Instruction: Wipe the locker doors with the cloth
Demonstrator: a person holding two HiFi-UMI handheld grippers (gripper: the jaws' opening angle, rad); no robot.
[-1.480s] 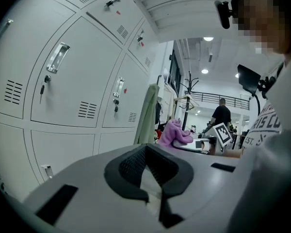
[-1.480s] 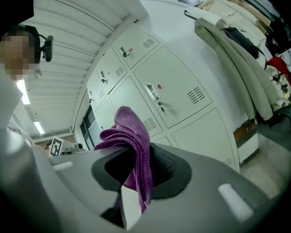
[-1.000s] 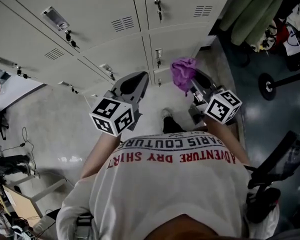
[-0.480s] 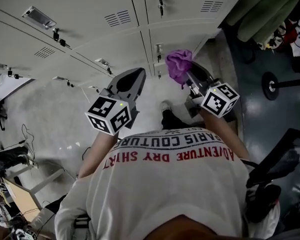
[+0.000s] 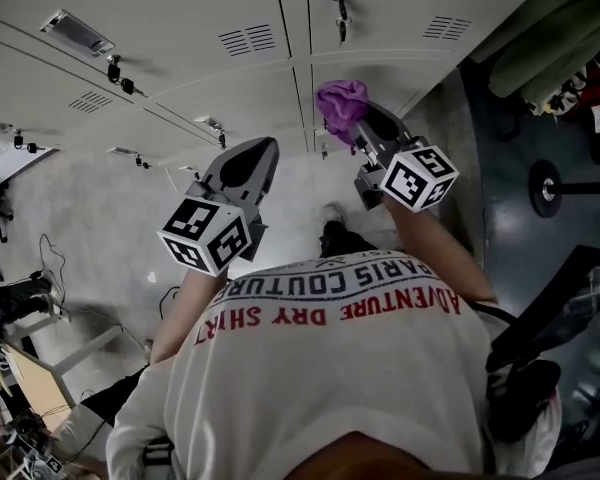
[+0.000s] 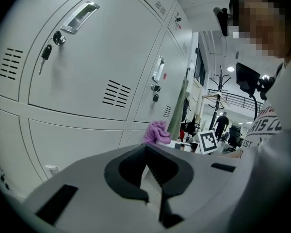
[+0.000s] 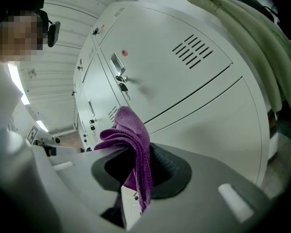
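At the front of the right claw (image 5: 355, 126), the purple knitted cloth (image 7: 131, 140) is pinched between the two jaws. One fold is trapped low down, while most of the cloth bunches loosely above the tips. From the head view I place it near the pale grey metal locker doors (image 5: 380, 68), over the seam between an upper and a lower door. I cannot confirm contact with the metal.

The left claw (image 6: 146, 152) has its jaws drawn together on nothing and is held back from the lockers, to the cloth's left.

Hazards, as I judge them:
- (a) The grip takes only a small part of the cloth, so friction from a firm stroke could drag it out of the jaws.
- (b) The loose bunch could fold aside under pressure, letting the hard claw tips scrape the paint.
- (c) The small dark keys hanging from the door locks (image 7: 121, 84) stand proud of the panel. A pass across them could snag the knit or knock a key loose.
- (d) The olive-green coats hanging beside the lockers (image 7: 242, 28) could be brushed by a wide sweep to the right.
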